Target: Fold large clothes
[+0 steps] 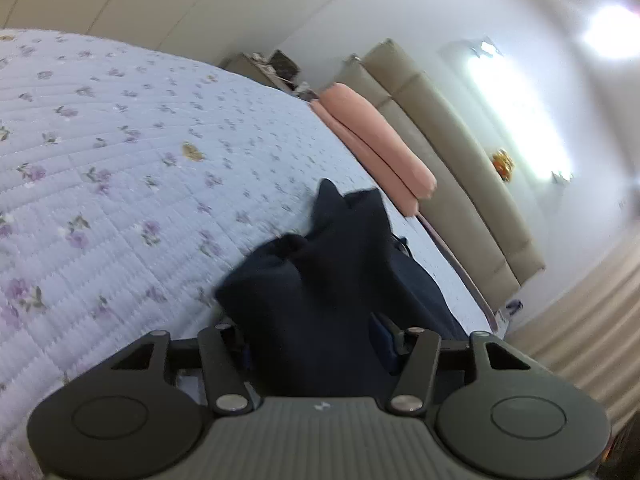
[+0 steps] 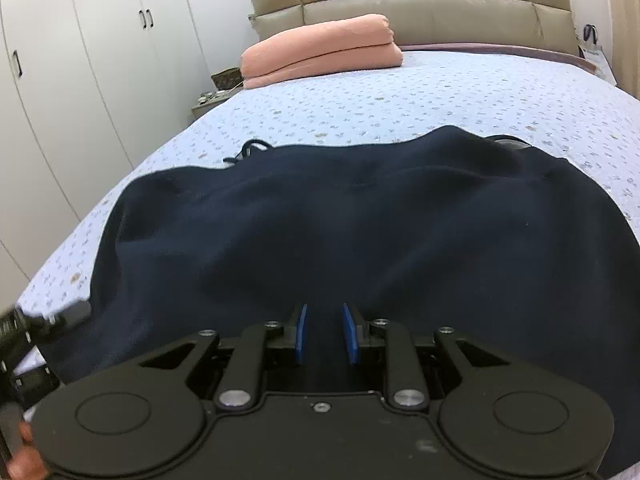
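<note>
A: Right wrist view shows the dark navy garment [image 2: 340, 216] lying spread on the bed cover [image 2: 400, 92], which is quilted with small flowers. It takes most of the near half of the bed. A folded pink blanket [image 2: 320, 46] sits far away by the headboard [image 2: 420, 4].

B: And the right gripper [image 2: 325, 334]?

A: Its blue pads [image 2: 350, 334] stand a little apart, with a narrow gap. Dark cloth is right under and between them, but I cannot tell if the pads press on it.

B: What about the left side?

A: In the left wrist view, the left gripper [image 1: 316, 344] has its jaws wide. A bunched part of the garment fills the space between them and rises in a peak in front. The cloth hides the fingertips, so I cannot say that it is pinched or only lying there.

B: How do you think this cloth will handle?

A: I judge it soft and rather thick, like sweatshirt fabric. It looks limp, so it will sag and drag on the cover when it is lifted. It is not fragile and probably not slippery.

B: Where is it best to take hold?

A: At an edge or a corner, one gripper on each side, so the fold stays straight. A cord [image 2: 248, 150] lies at the far edge; better to avoid taking that.
</note>
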The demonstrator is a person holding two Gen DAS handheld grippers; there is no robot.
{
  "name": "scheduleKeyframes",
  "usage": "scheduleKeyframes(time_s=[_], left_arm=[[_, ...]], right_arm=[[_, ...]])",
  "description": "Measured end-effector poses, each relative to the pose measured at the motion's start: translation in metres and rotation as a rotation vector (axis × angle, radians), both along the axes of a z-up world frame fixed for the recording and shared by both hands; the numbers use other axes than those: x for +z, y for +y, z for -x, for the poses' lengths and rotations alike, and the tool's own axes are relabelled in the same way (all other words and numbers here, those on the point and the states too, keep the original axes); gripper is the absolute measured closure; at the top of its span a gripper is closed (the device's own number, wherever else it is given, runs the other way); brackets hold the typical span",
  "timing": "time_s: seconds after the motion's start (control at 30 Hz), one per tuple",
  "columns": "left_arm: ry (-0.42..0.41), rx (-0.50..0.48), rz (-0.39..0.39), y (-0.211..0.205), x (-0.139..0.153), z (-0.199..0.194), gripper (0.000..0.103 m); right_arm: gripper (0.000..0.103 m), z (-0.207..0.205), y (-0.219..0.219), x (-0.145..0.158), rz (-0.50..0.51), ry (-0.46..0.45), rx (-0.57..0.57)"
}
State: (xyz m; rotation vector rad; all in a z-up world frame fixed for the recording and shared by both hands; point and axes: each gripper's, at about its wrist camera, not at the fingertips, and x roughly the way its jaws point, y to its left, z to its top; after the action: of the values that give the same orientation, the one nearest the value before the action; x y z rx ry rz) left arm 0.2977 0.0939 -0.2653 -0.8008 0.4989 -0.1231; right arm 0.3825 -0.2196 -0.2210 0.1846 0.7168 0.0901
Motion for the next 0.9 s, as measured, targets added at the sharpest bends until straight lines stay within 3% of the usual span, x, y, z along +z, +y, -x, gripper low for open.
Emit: scheduleKeyframes(time_s=[0.1,0.17,0.23,0.27,0.3,0.33,0.43,0.57,0.8,0.9], left_arm=[[-0.007,-0.012,0.012,-0.002,0.000,-0.006,0.034],[-0.013,-0.027,0.018,-0.005,0.001,-0.013,0.034],[-0.006,-0.058,0.032,-0.009,-0.001,-0.022,0.051],[0.009,-0.070,0.049,-0.011,-0.003,-0.028,0.067],[0.019,-0.072,0.067,-0.011,-0.005,-0.032,0.093],[0.023,-0.063,0.078,-0.011,-0.006,-0.033,0.097],[-0.069,-0.071,0.032,-0.018,0.012,-0.029,0.097],[-0.228,-0.198,-0.002,-0.048,0.059,-0.026,0.097],[-0.459,-0.481,-0.170,-0.153,0.130,-0.025,0.097],[-0.533,-0.609,-0.229,-0.205,0.144,-0.023,0.097]], right_arm=[[0.076,0.004,0.004,0.010,-0.013,-0.041,-0.001],[0.078,0.005,0.012,0.015,0.031,-0.065,-0.005],[0.082,0.001,0.019,0.013,0.076,-0.070,-0.010],[0.085,-0.002,0.020,0.007,0.054,-0.052,-0.004],[0.085,-0.004,0.019,-0.001,0.030,-0.021,0.003],[0.085,-0.006,0.019,-0.011,0.020,-0.007,-0.006],[0.085,-0.002,0.011,-0.017,-0.042,-0.029,-0.016],[0.085,-0.004,-0.009,-0.018,-0.158,-0.019,0.002],[0.085,0.011,-0.065,-0.018,-0.444,-0.068,-0.072],[0.085,0.031,-0.104,-0.009,-0.483,-0.121,-0.132]])
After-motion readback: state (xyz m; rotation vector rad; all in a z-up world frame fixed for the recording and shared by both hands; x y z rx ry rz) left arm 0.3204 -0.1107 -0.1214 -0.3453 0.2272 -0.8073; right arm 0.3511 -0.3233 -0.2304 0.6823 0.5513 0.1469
